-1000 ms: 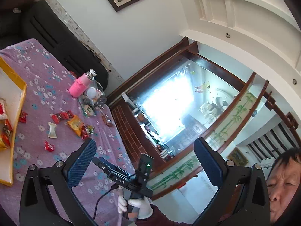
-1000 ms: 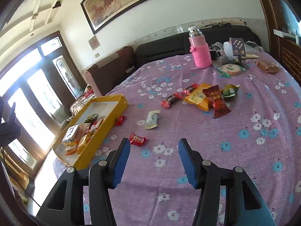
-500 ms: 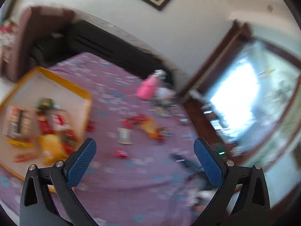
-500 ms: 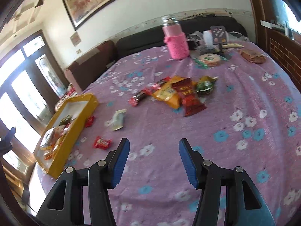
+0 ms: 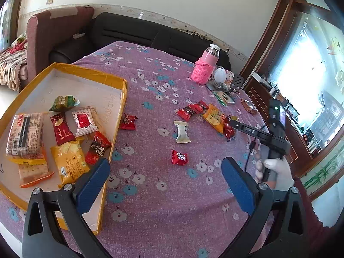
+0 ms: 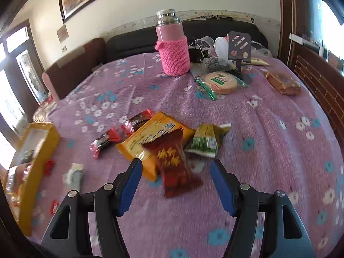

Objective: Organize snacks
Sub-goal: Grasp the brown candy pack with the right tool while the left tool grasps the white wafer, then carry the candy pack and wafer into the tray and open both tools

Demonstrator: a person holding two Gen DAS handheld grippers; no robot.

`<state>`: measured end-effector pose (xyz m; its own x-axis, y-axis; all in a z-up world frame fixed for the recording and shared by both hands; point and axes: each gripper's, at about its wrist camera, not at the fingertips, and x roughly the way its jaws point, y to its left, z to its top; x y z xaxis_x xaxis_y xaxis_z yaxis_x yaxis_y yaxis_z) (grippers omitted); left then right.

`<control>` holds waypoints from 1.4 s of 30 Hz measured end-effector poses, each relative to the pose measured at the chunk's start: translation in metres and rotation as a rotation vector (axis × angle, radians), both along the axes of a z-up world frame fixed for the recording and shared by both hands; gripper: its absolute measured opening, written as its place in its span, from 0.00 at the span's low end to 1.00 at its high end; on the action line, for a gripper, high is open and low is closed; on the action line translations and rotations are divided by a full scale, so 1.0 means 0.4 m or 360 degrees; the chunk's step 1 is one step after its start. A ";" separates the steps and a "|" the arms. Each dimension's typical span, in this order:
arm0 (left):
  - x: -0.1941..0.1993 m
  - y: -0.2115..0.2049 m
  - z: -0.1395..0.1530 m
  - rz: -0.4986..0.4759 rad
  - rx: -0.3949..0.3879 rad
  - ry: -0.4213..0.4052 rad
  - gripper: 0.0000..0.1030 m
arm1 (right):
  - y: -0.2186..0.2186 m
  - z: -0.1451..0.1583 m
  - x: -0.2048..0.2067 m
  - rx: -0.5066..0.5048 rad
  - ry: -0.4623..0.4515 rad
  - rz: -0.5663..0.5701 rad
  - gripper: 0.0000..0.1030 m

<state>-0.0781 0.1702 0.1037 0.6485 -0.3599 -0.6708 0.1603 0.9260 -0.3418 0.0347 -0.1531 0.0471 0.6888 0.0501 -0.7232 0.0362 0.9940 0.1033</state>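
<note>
Hovering over the purple worktop [image 6: 268, 129], the right gripper [image 6: 176, 185] is spreading its fingers wide around a dark red packet [image 6: 176, 167] lying on a yellow packet [image 6: 150, 137], not touching it. The left gripper [image 5: 165, 182] is hanging wide and empty beside the yellow tray [image 5: 120, 109], where several snacks are already lying.

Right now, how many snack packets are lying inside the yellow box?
7 inside the yellow cardboard box: green packet, pink-white one, dark red one, long cracker pack, yellow chip bag, red-black packet, orange cracker pack. More may hide underneath.
</note>
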 end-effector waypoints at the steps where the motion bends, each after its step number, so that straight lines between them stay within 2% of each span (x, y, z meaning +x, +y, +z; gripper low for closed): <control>1: 0.005 -0.002 -0.001 -0.0001 -0.0002 0.0009 1.00 | -0.001 -0.010 0.015 0.0006 0.0020 0.0004 0.66; 5: 0.034 -0.033 -0.009 -0.0044 -0.0002 0.0033 1.00 | 0.000 -0.043 0.043 0.0080 0.0057 0.0024 0.63; 6: 0.043 -0.043 -0.010 -0.0059 -0.0004 0.0037 1.00 | 0.002 -0.048 0.043 0.0079 0.0053 0.0017 0.59; 9: 0.082 -0.087 -0.022 -0.0135 -0.0012 0.0051 1.00 | 0.001 -0.065 0.051 0.0122 0.0068 0.0012 0.40; 11: 0.113 -0.118 -0.036 -0.0191 -0.0030 0.0076 1.00 | 0.000 -0.066 0.046 0.0161 0.0045 0.0023 0.33; 12: 0.134 -0.133 -0.047 -0.0221 -0.0044 0.0098 0.99 | 0.000 -0.065 0.042 0.0170 0.0032 0.0024 0.32; 13: 0.151 -0.142 -0.057 -0.0229 -0.0049 0.0124 0.91 | 0.000 -0.063 0.039 0.0165 0.0020 0.0019 0.32; 14: 0.174 -0.155 -0.068 -0.0241 -0.0052 0.0163 0.76 | -0.001 -0.062 0.033 0.0166 0.0004 0.0017 0.32; 17: 0.230 -0.197 -0.099 -0.0283 0.0001 0.0226 0.52 | -0.018 -0.063 0.021 0.0235 -0.0021 0.0009 0.32; 22: 0.300 -0.239 -0.154 -0.0254 0.0143 0.0262 0.51 | -0.054 -0.057 0.013 0.0387 -0.0022 0.0013 0.31; 27: 0.350 -0.293 -0.207 -0.0286 0.0289 0.0324 0.51 | -0.050 -0.045 0.007 0.0428 -0.0040 0.0060 0.31; 28: 0.349 -0.305 -0.204 -0.0286 0.0346 0.0282 0.51 | -0.048 -0.042 0.006 0.0426 -0.0045 0.0067 0.31; 29: 0.352 -0.315 -0.207 -0.0285 0.0409 0.0284 0.46 | -0.044 -0.039 0.004 0.0419 -0.0054 0.0076 0.31; 30: 0.356 -0.322 -0.206 -0.0276 0.0447 0.0268 0.36 | -0.040 -0.035 0.001 0.0412 -0.0063 0.0081 0.31; 31: 0.356 -0.324 -0.208 -0.0278 0.0474 0.0265 0.15 | -0.039 -0.032 -0.001 0.0414 -0.0070 0.0085 0.31; 36: 0.349 -0.298 -0.194 -0.0249 0.0422 0.0233 0.16 | -0.030 -0.017 -0.011 0.0412 -0.0103 0.0106 0.31; 42: 0.293 -0.243 -0.114 -0.0208 0.0302 0.0163 0.16 | -0.014 -0.001 -0.024 0.0409 -0.0145 0.0142 0.31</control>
<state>0.0389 0.0732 0.0583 0.5298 -0.2978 -0.7941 0.2565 0.9487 -0.1847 0.0251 -0.1586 0.0468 0.7351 0.2871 -0.6141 -0.0711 0.9335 0.3514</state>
